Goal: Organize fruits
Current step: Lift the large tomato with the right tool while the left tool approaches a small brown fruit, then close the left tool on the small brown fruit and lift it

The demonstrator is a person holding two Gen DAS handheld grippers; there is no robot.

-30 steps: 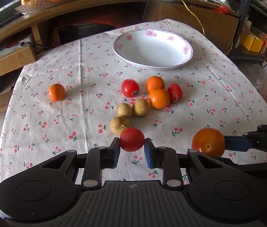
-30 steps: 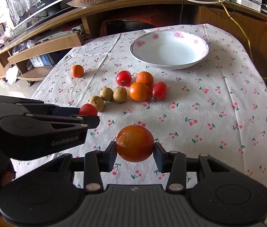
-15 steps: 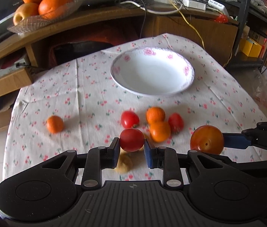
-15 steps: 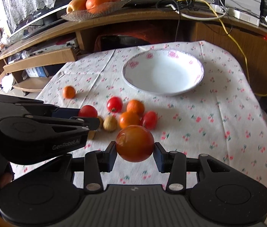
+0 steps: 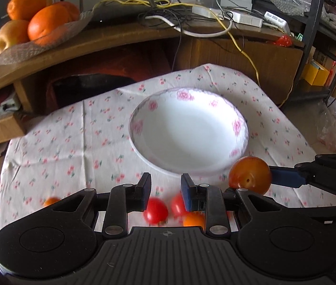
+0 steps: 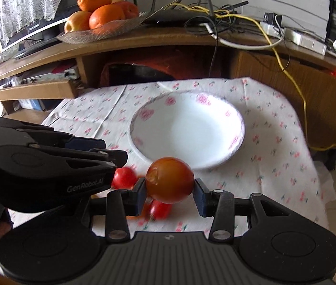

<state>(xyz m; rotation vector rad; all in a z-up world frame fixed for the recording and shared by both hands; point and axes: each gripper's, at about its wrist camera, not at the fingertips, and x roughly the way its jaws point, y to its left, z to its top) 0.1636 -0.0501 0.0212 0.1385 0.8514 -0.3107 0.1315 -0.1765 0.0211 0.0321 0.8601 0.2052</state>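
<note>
Both tongs are hovering over the near half of the table, just short of the white bowl. Your left gripper is standing with its jaws parted and holding nothing; a red tomato, blurred, is showing just below the gap between its fingers, and whether it is resting on the cloth you cannot tell. Your right gripper is clamping an orange-red fruit between both pads, level with the bowl's near rim. You are keeping the two grippers side by side, left one lying flat across the right wrist view, both pointing toward the table's far edge. Two more small fruits are lying blurred near the left fingers.
</note>
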